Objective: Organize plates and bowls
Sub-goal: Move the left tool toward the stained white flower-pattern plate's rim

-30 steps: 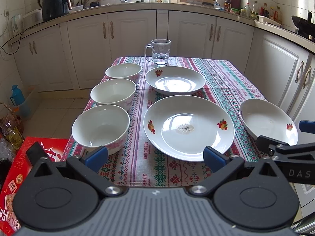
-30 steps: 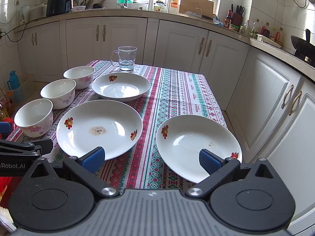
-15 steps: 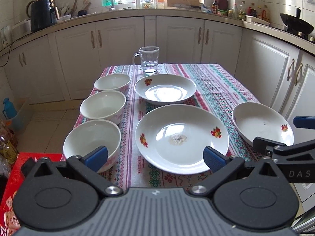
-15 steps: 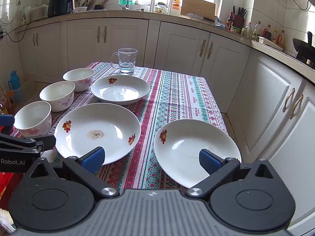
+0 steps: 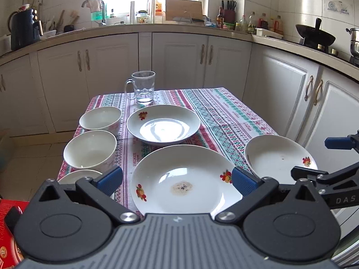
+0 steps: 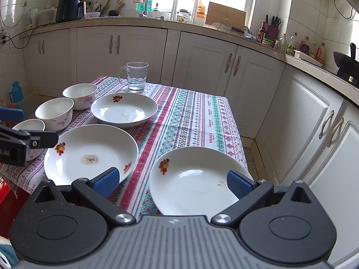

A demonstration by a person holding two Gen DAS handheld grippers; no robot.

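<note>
Over the last second both views have tilted up and drawn in over the near edge of the table (image 5: 226,109), so the window now shows and the nearest bowl (image 5: 78,176) has slid mostly behind the left gripper (image 5: 177,179). That reads as both tools closing on the dishes with nothing yet lifted; the organizing looks barely started.

The left gripper hovers with its jaws spread wide and empty over the near rim of the large plate (image 5: 186,181). The right gripper (image 6: 172,182) is likewise wide open and empty, straddling the near rim of the right-hand plate (image 6: 197,179).

Taking the large plate as landmark: it carries a small brownish smear of residue at its centre. Beyond it sits a deep plate (image 5: 163,126), apparently clean and glossy. To its left three bowls run in a line away from the viewer: the nearest, the middle bowl (image 5: 90,149) and the far bowl (image 5: 101,118), all seemingly empty. To its right, the right-hand plate shows a few small specks. Past the deep plate stands a glass mug (image 5: 142,86); whether any water is in it is unclear.
</note>
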